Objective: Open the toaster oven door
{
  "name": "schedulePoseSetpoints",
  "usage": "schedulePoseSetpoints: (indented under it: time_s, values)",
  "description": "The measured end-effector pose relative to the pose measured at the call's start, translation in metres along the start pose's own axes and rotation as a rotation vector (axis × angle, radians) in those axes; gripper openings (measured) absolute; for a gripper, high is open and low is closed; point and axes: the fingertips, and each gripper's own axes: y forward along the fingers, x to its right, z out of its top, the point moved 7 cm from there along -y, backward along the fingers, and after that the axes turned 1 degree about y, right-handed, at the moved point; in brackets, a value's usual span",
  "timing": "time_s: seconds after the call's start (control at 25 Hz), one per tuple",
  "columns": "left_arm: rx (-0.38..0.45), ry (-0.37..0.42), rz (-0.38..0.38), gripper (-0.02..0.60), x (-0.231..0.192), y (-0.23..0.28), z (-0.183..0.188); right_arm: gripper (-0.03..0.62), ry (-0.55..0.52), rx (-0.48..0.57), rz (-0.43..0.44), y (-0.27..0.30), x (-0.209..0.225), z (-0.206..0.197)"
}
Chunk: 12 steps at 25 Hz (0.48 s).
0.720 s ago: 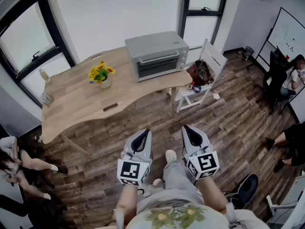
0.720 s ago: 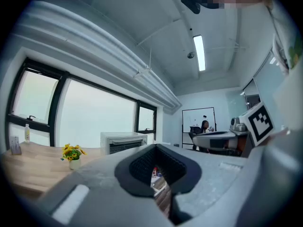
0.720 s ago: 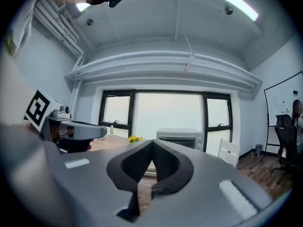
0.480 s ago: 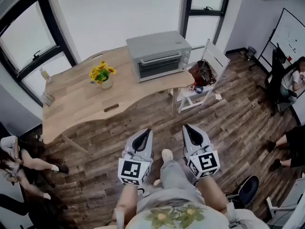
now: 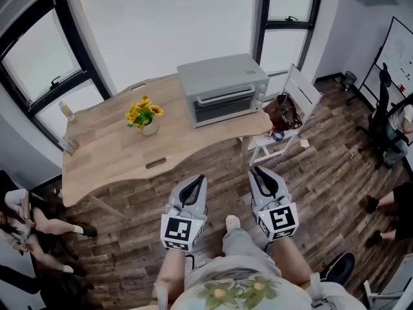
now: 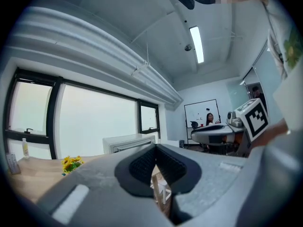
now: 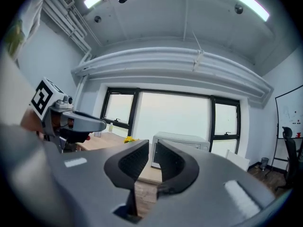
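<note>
Head view took in the whole room: a table [image 5: 110, 160] with a bottle [image 5: 64, 110] at its left edge, flowers [image 5: 143, 113] near the middle, and the oven [image 5: 222, 88] on its far right corner. The oven's door [image 5: 224, 106] was shut and faced the person. A chair [image 5: 293, 99] stood just beside the table's right edge. Both grippers hung level over the floor [image 5: 310, 173], well apart from the table. The left gripper [image 5: 195, 181] had its jaws pressed together, empty. The right gripper [image 5: 257, 172] had a narrow gap between its jaws with nothing in it.

I judged this the approach step, the door untouched. The next move called for walking closer, widening one gripper's jaws and bringing them to the handle [image 5: 224, 96] along the door's top edge. Only head view showed that handle and the ground left to cover. The gripper views showed the jaws plainly, but only part of the oven past the gripper bodies.
</note>
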Motion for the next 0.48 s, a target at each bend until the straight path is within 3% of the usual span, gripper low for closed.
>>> schedulePoseSetpoints:
  time_s: [0.12, 0.48]
  values:
    - [0.008, 0.006, 0.005, 0.008, -0.012, 0.024, 0.006, 0.071, -0.025, -0.004, 0.029, 0.025, 0.016, 0.003]
    - [0.005, 0.045, 0.021, 0.111, -0.047, 0.103, 0.02, 0.147, -0.101, 0.001, 0.08, 0.093, 0.077, 0.017]
